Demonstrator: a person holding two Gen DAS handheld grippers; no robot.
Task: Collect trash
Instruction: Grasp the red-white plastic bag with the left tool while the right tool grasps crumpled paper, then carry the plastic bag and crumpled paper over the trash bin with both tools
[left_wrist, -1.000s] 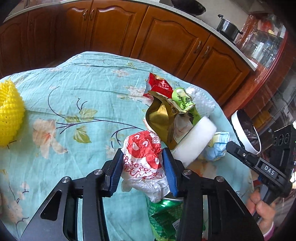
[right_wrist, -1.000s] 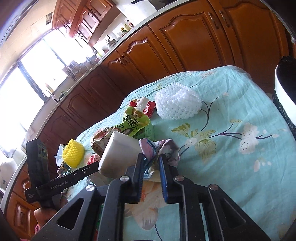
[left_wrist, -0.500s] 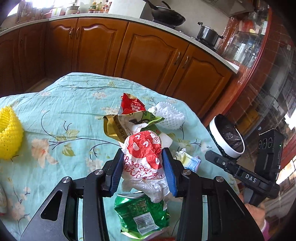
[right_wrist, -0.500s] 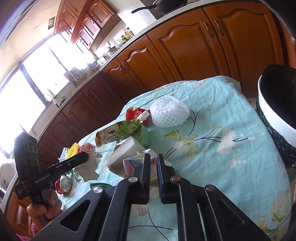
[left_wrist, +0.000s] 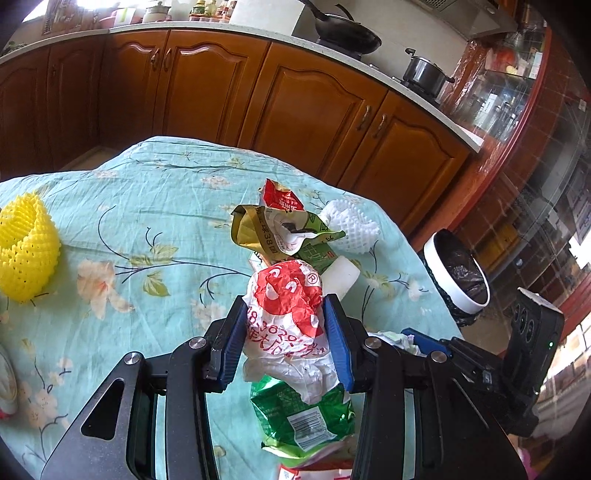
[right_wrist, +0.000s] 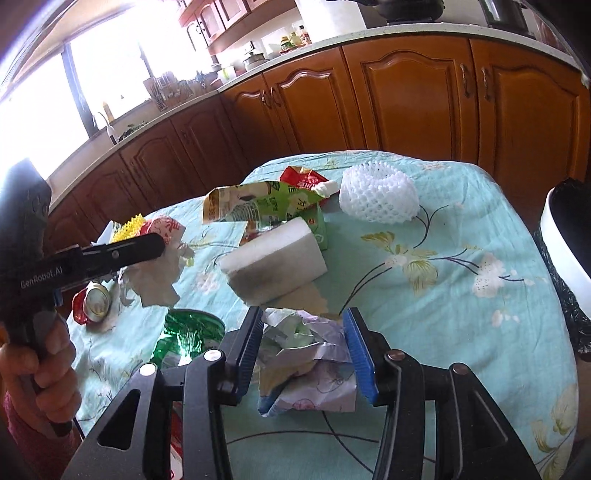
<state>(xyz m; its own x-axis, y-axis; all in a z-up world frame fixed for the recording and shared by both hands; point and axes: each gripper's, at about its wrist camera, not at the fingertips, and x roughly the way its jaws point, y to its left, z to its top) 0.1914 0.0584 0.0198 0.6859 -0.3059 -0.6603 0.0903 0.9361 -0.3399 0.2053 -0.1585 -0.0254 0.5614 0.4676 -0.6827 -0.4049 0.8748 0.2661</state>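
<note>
**Crumpled paper between both pairs of jaws**

Blue-padded and nearest our left wrist camera, the left gripper (left_wrist: 287, 334) is clamped at a middling width on a crumpled red-and-white wrapper (left_wrist: 286, 314), both pads pressing its sides. The wrapper hangs above a green snack bag (left_wrist: 306, 421) lying on the floral tablecloth (left_wrist: 155, 206).

In our right view, the right gripper (right_wrist: 304, 347) has just been opening its jaws. A crumpled pale wrapper (right_wrist: 306, 358) sits between them; the left pad looks to be against it and the right pad is at its edge, so we cannot tell whether it is still gripped. It lies low over the tablecloth.

Just beyond it is a white foam block (right_wrist: 273, 258), then a flattened green carton (right_wrist: 266, 206), a red packet (right_wrist: 301, 177) and a white foam net (right_wrist: 378, 197). A yellow foam net (left_wrist: 26, 247) sits well apart on the left side.

Past the table's right edge stands a white-rimmed bin (left_wrist: 458, 273) lined with a black bag; we cannot make out its contents.

Both grippers tilt downward. A hand (right_wrist: 37, 373) grasps the left gripper's handle at the lower left of the right view.
</note>
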